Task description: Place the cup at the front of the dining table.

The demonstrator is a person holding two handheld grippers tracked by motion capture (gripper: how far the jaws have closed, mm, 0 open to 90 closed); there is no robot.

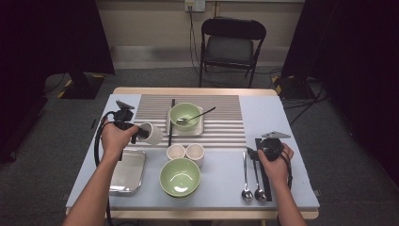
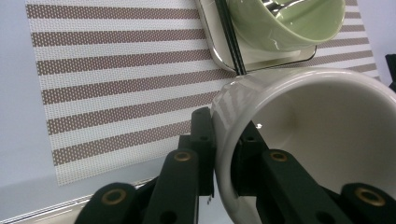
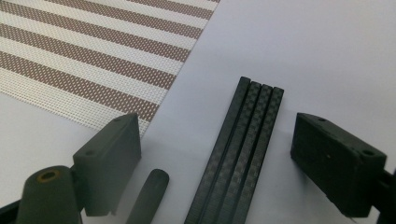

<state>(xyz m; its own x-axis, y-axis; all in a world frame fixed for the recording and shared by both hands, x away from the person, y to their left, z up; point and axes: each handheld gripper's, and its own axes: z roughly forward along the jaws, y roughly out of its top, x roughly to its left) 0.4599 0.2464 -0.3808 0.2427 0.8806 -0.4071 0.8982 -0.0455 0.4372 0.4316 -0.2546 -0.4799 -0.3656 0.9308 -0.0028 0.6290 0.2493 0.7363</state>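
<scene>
— What lies around the striped placemat (image 1: 221,120)?

— On it, a green bowl (image 1: 185,114) holding a spoon (image 1: 196,116). Just in front, two small white cups (image 1: 186,151) and a second green bowl (image 1: 179,176); front left, a metal tray (image 1: 128,172).

The surface (image 1: 277,122) is evenly lit from above; both upper corners are left dark, and near jaws are blurred.

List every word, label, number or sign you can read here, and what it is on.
None: no readable text in any view.
The cup, held by the left gripper, is plain white.
The green bowls, tray, spoons, chopsticks and striped mat bear no marks.
The wall socket is too small to tell.
</scene>
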